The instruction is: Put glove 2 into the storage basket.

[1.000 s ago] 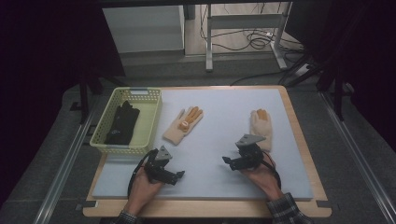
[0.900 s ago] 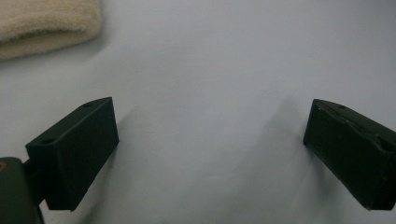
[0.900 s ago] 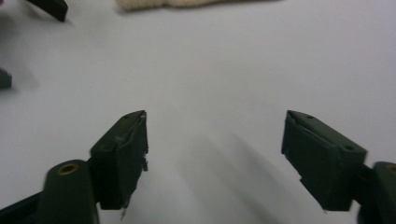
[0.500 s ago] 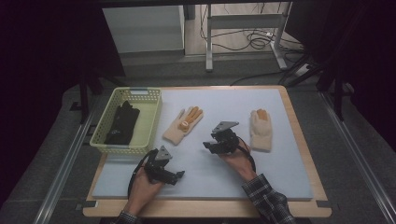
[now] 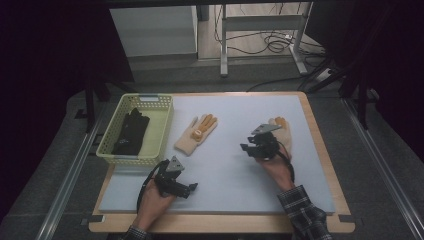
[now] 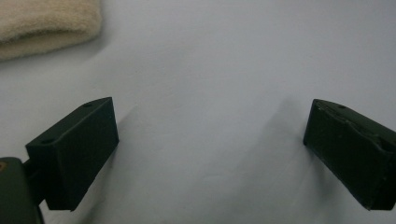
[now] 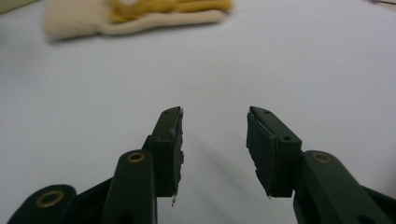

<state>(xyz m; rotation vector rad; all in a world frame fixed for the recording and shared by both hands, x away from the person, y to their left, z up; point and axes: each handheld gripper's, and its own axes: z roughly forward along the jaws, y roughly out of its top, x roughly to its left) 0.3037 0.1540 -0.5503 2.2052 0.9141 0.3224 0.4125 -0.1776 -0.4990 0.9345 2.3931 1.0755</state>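
Gloves untouched: my right gripper [image 5: 248, 148] has just been closing, half apart, empty, level above the surface [image 5: 230, 165]; left gripper [image 5: 192, 188] wide apart, empty.

Light falls from above onto the pale tabletop [image 5: 220, 165], and the room around it sinks into near black on both sides of the high view. Soft shadows spread under the fingers [image 6: 74, 158] in the left gripper view. In the right gripper view the glove [image 7: 135, 16] at the top edge is blurred, out of focus; the fingers [image 7: 170, 144] stay sharp. No glare anywhere.
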